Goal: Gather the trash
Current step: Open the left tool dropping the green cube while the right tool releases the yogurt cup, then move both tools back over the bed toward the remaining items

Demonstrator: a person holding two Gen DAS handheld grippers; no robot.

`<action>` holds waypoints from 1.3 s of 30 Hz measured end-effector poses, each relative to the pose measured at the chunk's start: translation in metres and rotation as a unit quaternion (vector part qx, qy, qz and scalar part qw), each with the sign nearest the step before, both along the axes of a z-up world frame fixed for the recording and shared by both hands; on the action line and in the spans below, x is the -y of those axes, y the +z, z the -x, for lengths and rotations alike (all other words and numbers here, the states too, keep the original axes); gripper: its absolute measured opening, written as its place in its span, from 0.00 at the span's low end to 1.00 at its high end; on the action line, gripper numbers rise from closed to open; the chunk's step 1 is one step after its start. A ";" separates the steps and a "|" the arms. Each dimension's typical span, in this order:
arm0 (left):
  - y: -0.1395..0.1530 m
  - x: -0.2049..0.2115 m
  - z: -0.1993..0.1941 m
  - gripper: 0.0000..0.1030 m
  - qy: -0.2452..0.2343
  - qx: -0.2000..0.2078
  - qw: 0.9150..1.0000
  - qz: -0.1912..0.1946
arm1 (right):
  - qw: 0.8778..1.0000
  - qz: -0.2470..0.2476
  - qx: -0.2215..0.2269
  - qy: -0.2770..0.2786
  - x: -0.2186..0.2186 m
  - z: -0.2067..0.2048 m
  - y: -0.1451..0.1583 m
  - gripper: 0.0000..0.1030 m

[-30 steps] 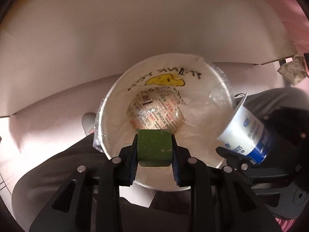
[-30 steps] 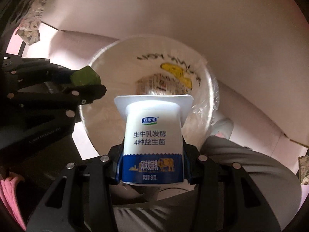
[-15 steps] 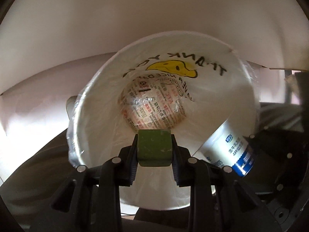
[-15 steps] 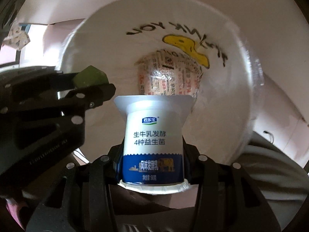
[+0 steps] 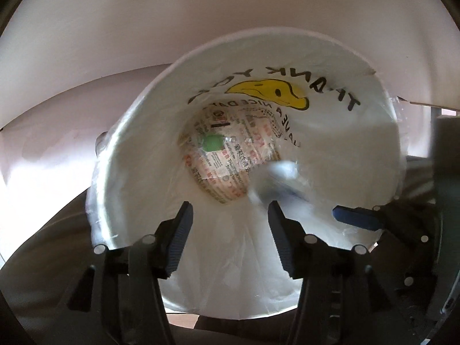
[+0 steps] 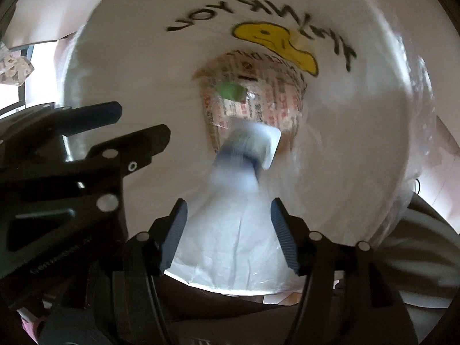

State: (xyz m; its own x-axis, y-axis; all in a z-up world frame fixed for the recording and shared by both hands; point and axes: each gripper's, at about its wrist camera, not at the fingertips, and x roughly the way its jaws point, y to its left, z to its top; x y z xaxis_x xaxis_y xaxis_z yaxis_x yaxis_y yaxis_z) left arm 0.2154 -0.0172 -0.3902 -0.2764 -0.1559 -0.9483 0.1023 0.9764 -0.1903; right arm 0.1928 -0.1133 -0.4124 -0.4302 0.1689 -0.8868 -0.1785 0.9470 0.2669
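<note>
We hang over the bin (image 5: 135, 155), its white bag liner (image 5: 235, 273) printed with a yellow duck and black lettering, and printed wrappers (image 5: 230, 155) lying at the bottom. Our left gripper (image 5: 230, 235) has its jaws spread wide and holds nothing. Our right gripper (image 6: 228, 230) is equally wide and empty, just beside the left at the rim.

The yogurt cup (image 6: 244, 149) is a blur straight ahead of and below the right jaws, inside the liner, long axis roughly pointing down toward the wrappers. The green block (image 5: 211, 143) lies deeper, among the wrappers, ahead of the left jaws. We judge both pieces are in; nothing here needs regrasping.
</note>
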 end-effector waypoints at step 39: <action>0.332 0.006 0.029 0.71 -0.059 0.359 0.932 -0.001 | 0.913 0.015 0.402 0.067 0.047 0.021 0.328 0.69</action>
State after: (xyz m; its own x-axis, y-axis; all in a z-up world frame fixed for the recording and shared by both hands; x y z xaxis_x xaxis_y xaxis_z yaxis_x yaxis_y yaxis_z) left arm 0.1865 -0.0236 -0.0582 0.4136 -0.1628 -0.8958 0.3098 0.9503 -0.0297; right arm 0.1715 -0.1601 -0.0849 0.3463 0.1333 -0.9286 -0.4204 0.9069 -0.0266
